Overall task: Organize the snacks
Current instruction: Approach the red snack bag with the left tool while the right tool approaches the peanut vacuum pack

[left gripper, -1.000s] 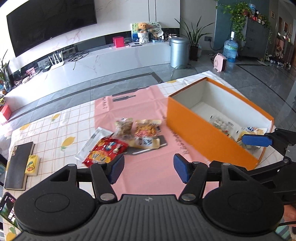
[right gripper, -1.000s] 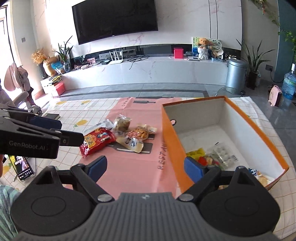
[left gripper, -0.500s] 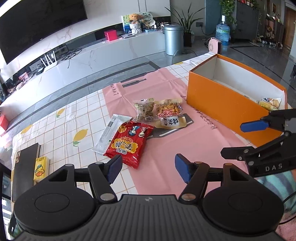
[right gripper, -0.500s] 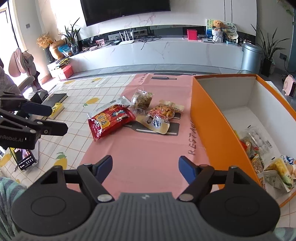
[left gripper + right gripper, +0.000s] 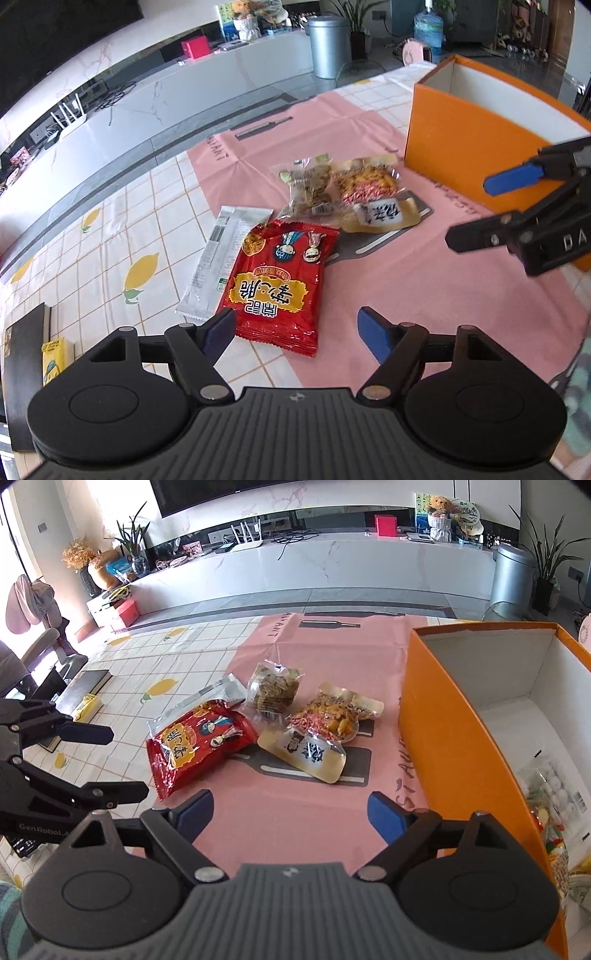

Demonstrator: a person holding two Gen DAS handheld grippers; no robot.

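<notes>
Left gripper point(image 5: 295, 332) jaws opening, nothing pinched, the red snack bag point(image 5: 277, 284) just beyond its tips at 12 o'clock on the pink mat point(image 5: 406, 288). Right gripper point(image 5: 290, 812) also opening and empty over the mat. Three more packets point(image 5: 314, 720) lie at its 12 o'clock, orange box point(image 5: 454, 746) at 2 o'clock.

Snack packets point(image 5: 284, 280) on mat point(image 5: 424, 280), box point(image 5: 461, 147) to their right

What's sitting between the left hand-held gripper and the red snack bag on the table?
Nothing visible. The left hand-held gripper, its jaws opening and empty, hangs just short of the red snack bag, with only bare tablecloth between. A silver packet lies partly under the bag's far left edge, off the approach line.
</notes>
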